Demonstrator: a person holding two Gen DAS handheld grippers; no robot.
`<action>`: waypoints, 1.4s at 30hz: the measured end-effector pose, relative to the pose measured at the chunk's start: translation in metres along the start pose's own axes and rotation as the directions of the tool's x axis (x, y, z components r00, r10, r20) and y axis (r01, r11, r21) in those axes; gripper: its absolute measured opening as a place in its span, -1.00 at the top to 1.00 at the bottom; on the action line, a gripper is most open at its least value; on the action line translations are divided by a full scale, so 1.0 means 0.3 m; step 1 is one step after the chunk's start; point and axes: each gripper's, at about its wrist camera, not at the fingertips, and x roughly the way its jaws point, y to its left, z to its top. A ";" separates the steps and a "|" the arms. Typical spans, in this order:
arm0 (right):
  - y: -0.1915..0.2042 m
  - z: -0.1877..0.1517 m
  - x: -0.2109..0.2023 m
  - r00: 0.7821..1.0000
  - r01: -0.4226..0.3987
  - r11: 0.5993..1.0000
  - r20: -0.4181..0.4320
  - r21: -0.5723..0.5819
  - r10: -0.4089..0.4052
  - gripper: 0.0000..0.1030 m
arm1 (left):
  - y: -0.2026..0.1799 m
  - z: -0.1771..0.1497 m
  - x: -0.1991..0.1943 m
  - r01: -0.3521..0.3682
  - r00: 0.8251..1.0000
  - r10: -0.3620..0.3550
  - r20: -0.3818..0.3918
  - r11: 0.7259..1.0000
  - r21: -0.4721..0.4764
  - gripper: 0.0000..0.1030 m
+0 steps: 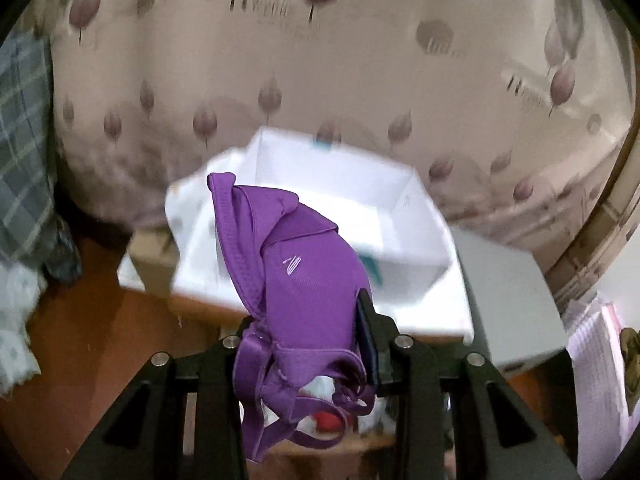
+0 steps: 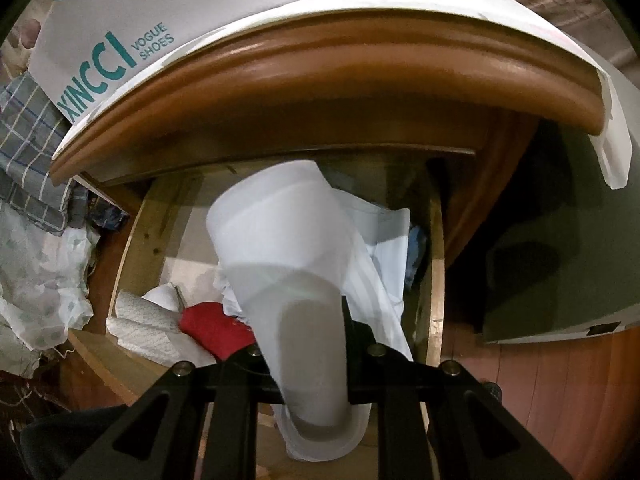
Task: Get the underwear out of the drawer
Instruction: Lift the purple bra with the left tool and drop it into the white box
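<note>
A purple bra [image 1: 298, 276] hangs lifted in the air, and my left gripper [image 1: 308, 344] is shut on it; its straps dangle below the fingers. Behind it lies an open white shoebox [image 1: 340, 216] on a leaf-patterned bedspread. In the right wrist view my right gripper [image 2: 308, 340] is shut on a white undergarment [image 2: 280, 248], held above the open wooden drawer [image 2: 434, 256]. Inside the drawer lie a red garment [image 2: 212, 328], white patterned cloth [image 2: 148, 320] and striped white fabric [image 2: 384, 264].
The nightstand's brown top edge [image 2: 320, 64] overhangs the drawer, with a white shoebox lid [image 2: 132, 20] and paper on it. Plaid grey cloth [image 2: 28, 148] and a sheer white bag [image 2: 36, 280] lie at the left. A grey box [image 1: 512, 300] stands at the right.
</note>
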 end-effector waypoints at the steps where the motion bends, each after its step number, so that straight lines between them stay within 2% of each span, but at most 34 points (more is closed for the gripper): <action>1: 0.002 0.001 0.000 1.000 0.002 1.000 -0.001 0.000 -0.002 0.69 | -0.012 0.035 -0.013 -0.007 1.000 0.007 0.020 1.000 0.010 0.38; 4: 0.006 0.003 0.005 1.000 0.002 1.000 -0.003 0.003 -0.002 0.69 | -0.046 0.167 -0.019 -0.038 0.996 0.035 0.076 0.998 0.041 0.37; 8: 0.002 0.006 0.011 1.000 0.001 1.000 -0.004 0.003 -0.001 0.69 | -0.069 0.307 0.061 -0.103 0.989 0.093 0.112 0.991 0.082 0.37; 13: -0.012 0.010 0.018 1.000 -0.004 1.000 -0.011 0.012 0.004 0.69 | -0.041 0.376 0.277 -0.125 0.992 0.122 0.038 0.988 0.091 0.37; 18: -0.021 0.016 0.028 1.000 -0.008 1.000 -0.020 0.024 0.009 0.69 | -0.005 0.355 0.493 -0.172 0.982 0.180 -0.047 0.974 0.146 0.36; 24: -0.024 0.021 0.035 1.000 -0.014 1.000 -0.025 0.019 0.015 0.69 | 0.052 0.299 0.616 -0.195 0.971 0.213 -0.111 0.969 0.149 0.35; 30: -0.023 0.023 0.045 0.999 -0.015 1.000 -0.030 0.019 0.016 0.69 | 0.051 0.242 0.687 -0.218 0.953 0.251 -0.168 0.957 0.193 0.32; 32: -0.021 0.022 0.047 0.999 -0.016 1.000 -0.030 0.016 0.016 0.69 | 0.059 0.229 0.709 -0.212 0.950 0.247 -0.190 0.960 0.184 0.31; 34: -0.019 0.021 0.048 0.999 -0.017 1.000 -0.030 0.014 0.017 0.69 | 0.061 0.227 0.713 -0.218 0.952 0.249 -0.176 0.959 0.181 0.27; 39: -0.030 0.017 0.048 0.999 -0.019 0.999 -0.033 0.025 0.020 0.69 | 0.056 0.237 0.713 -0.234 0.946 0.266 -0.183 0.956 0.177 -0.03; 42: -0.032 0.014 0.045 0.999 -0.021 0.999 -0.031 0.027 0.022 0.69 | 0.050 0.244 0.696 -0.248 0.946 0.279 -0.166 0.951 0.184 -0.11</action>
